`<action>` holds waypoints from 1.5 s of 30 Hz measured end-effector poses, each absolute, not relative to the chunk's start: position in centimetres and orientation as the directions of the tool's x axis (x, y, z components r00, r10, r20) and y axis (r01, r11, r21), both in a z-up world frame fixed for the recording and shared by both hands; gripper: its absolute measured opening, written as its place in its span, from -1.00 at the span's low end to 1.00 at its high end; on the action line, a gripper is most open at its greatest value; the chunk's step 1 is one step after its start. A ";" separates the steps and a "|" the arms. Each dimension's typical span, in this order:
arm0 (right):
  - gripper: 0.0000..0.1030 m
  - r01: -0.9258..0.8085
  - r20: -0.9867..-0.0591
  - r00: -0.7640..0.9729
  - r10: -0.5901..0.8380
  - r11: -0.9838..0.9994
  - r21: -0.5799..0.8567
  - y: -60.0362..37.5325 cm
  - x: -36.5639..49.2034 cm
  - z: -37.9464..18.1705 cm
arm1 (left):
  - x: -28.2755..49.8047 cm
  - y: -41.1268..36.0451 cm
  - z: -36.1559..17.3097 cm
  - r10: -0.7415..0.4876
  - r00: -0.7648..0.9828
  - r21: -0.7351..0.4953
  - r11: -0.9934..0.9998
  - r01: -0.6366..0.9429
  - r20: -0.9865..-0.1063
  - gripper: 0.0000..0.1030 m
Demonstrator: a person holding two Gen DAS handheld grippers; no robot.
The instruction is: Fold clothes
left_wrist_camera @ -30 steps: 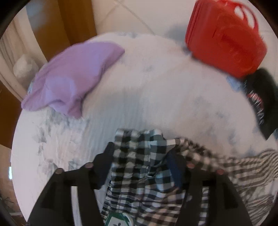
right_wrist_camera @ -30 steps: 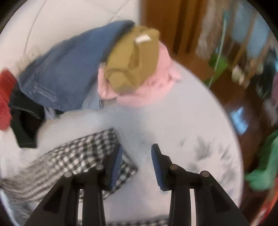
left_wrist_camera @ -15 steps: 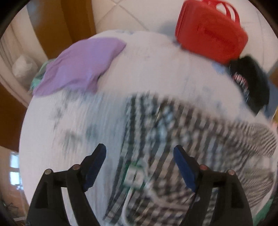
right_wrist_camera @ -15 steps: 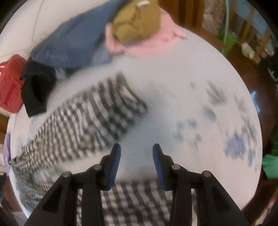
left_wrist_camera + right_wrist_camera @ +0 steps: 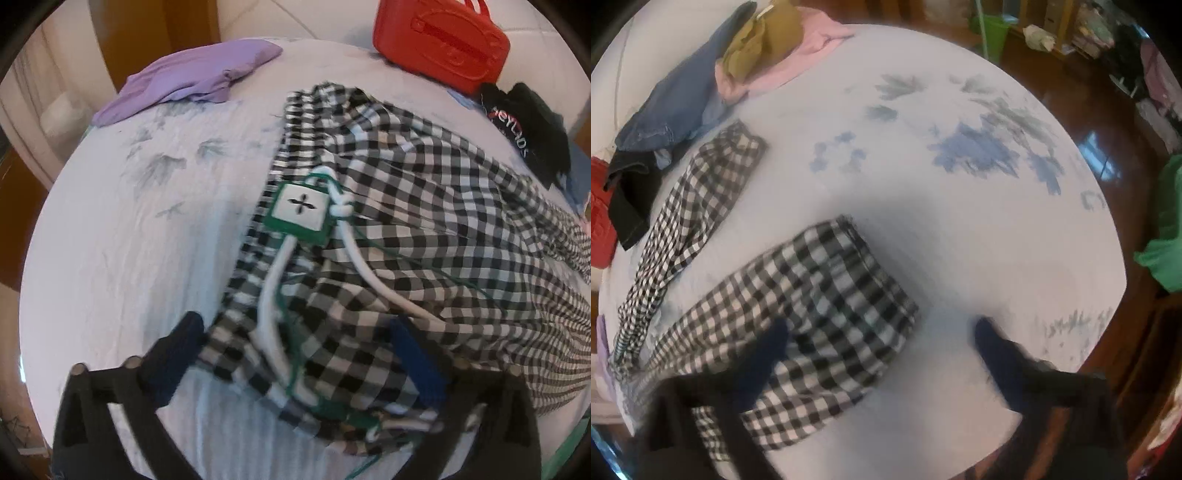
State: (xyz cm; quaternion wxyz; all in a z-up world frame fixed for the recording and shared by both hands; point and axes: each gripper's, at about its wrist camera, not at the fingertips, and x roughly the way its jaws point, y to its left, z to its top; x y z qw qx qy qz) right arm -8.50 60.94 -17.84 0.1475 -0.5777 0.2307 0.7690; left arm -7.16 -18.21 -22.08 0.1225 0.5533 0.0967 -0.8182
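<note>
white bedsheet, both tongs spread over checked shirt

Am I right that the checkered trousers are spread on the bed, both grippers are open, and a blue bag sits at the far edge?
Not quite: the bag is red, not blue, as the left wrist view shows. The rest holds: the checkered trousers lie spread on the bed, and the left gripper and right gripper are both open.
</note>
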 end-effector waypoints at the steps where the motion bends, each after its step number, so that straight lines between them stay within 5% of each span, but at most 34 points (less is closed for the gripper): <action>1: 0.99 -0.493 -0.956 -0.288 -0.052 -0.848 0.195 60.8 -8.4 -18.2 | -7.5 -18.0 -22.5 -0.101 -0.343 -0.011 -0.951 0.309 -0.934 1.00; 10: 0.99 -0.461 -0.958 -0.279 -0.064 -0.867 0.192 58.6 -9.6 -20.2 | -7.8 -17.9 -23.2 -0.128 -0.337 -0.005 -0.930 0.367 -0.933 1.00; 12: 0.89 -0.457 -0.959 -0.277 -0.054 -0.871 0.181 58.2 -9.8 -20.5 | -7.7 -17.7 -22.5 -0.132 -0.333 0.000 -0.930 0.368 -0.934 0.54; 14: 0.22 -0.452 -0.960 -0.276 -0.039 -0.877 0.165 57.8 -9.9 -20.5 | -7.3 -17.4 -21.4 -0.135 -0.338 0.000 -0.929 0.371 -0.931 -0.58; 15: -0.18 -0.449 -0.962 -0.273 -0.023 -0.881 0.148 57.7 -9.9 -20.3 | -7.0 -17.4 -21.0 -0.109 -0.338 -0.028 -0.927 0.375 -0.935 -0.70; 17: -0.58 -0.440 -0.961 -0.275 -0.004 -0.888 0.130 57.5 -10.1 -19.7 | -6.1 -17.5 -20.4 -0.104 -0.336 -0.038 -0.919 0.391 -0.936 -0.77; 19: -0.71 -0.436 -0.960 -0.279 -0.003 -0.890 0.130 57.7 -10.1 -19.0 | -4.7 -17.9 -19.5 -0.107 -0.334 -0.042 -0.911 0.411 -0.937 -0.77; 24: -0.60 -0.438 -0.976 -0.219 0.006 -0.894 0.093 59.1 -9.7 -18.5 | -2.8 -19.3 -20.1 -0.045 -0.251 -0.060 -0.916 0.396 -0.967 -0.71; 27: -0.12 -0.423 -0.981 -0.182 0.065 -0.906 0.019 59.4 -10.7 -18.0 | -3.5 -19.4 -18.1 -0.056 -0.276 -0.056 -0.923 0.382 -0.960 -0.03; 29: 0.02 -0.400 -0.972 -0.220 0.087 -0.917 0.008 59.3 -12.1 -16.4 | -5.0 -19.4 -15.3 -0.059 -0.354 -0.080 -0.928 0.365 -0.933 0.55; 31: 0.17 -0.364 -0.958 -0.282 0.048 -0.930 0.060 58.9 -14.1 -14.6 | -6.9 -19.5 -12.9 -0.068 -0.417 -0.090 -0.934 0.347 -0.906 0.71; 33: 0.38 -0.317 -0.942 -0.336 -0.020 -0.939 0.134 58.1 -17.1 -13.2 | -10.7 -19.8 -12.7 -0.085 -0.412 -0.060 -0.944 0.325 -0.907 0.71; 37: 0.40 -0.262 -0.913 -0.380 -0.152 -0.928 0.264 56.3 -25.3 -12.8 | -18.4 -20.6 -15.1 -0.070 -0.324 -0.034 -0.952 0.305 -0.944 0.71; 45: 0.40 -0.228 -0.946 -0.286 -0.154 -0.948 0.223 54.2 -36.1 -15.9 | -26.6 -20.4 -20.1 -0.082 -0.169 0.027 -0.953 0.303 -0.982 0.71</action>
